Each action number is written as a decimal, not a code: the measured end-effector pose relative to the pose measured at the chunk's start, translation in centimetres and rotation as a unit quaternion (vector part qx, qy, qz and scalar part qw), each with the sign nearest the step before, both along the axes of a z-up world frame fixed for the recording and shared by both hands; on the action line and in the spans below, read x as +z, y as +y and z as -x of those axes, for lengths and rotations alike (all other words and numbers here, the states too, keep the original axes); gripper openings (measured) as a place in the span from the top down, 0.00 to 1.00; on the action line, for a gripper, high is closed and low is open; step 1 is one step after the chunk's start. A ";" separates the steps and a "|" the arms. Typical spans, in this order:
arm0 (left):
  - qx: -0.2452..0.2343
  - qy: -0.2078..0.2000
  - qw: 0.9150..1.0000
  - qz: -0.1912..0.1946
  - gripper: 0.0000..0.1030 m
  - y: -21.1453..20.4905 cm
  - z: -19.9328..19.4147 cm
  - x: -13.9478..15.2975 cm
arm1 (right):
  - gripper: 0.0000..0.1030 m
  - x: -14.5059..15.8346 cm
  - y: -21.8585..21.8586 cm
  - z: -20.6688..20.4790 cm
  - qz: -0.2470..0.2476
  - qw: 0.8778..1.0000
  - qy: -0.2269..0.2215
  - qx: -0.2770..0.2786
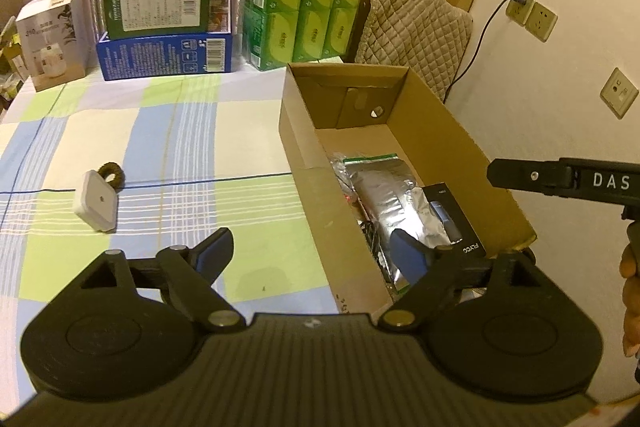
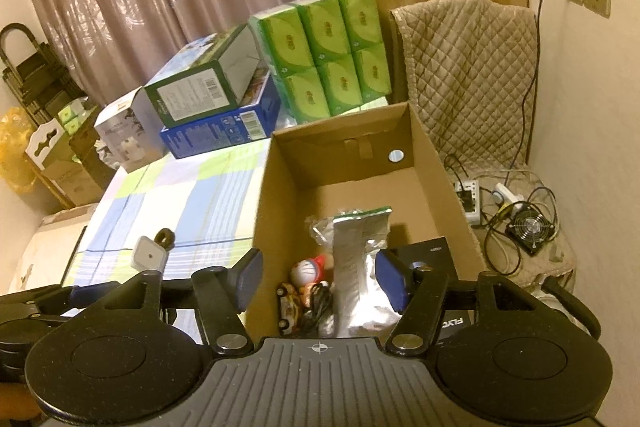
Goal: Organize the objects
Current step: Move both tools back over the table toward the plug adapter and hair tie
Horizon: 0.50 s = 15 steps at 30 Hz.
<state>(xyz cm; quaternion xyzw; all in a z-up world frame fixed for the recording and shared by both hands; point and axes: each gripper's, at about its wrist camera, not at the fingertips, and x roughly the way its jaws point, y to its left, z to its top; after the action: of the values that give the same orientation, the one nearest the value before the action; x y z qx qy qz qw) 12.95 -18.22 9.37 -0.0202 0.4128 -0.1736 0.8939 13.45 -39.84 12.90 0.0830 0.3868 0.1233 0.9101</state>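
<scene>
Both claws spread wide and empty at the cardboard box's near end.

My left claw (image 1: 312, 255) straddles the box's (image 1: 298, 131) left wall; my right claw (image 2: 320, 281) hangs over its contents: crinkled silver foil pouch (image 2: 360, 267), black carton (image 1: 454, 217) printed "FLYCO", round toy figure (image 2: 308, 269), toy car (image 2: 289, 307). Box's far half bare. Left, on the checked cloth surface (image 1: 168, 147), open room around a white square gadget (image 1: 96, 201) touching a brown woven ring (image 1: 112, 174).
</scene>
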 end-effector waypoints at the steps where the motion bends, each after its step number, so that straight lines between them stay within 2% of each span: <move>1: 0.000 -0.001 1.000 0.002 0.17 0.3 0.2 0.1 | 0.42 0.2 0.4 0.3 0.001 1.000 -0.001 0.002; 6: 0.006 -0.003 1.000 0.000 0.13 2.7 1.6 -0.1 | 0.40 0.8 2.7 1.4 0.001 1.000 -0.008 0.016; 15: 0.088 0.011 0.996 -0.014 0.12 11.4 3.1 -2.0 | 0.39 0.1 9.1 2.2 0.005 0.998 -0.004 0.068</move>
<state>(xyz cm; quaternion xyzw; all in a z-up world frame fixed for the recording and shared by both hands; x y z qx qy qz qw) 9.85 -6.86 7.38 -0.0454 0.4221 -0.0883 0.9011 11.21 -30.76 12.97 0.0520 0.3887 0.1830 0.9015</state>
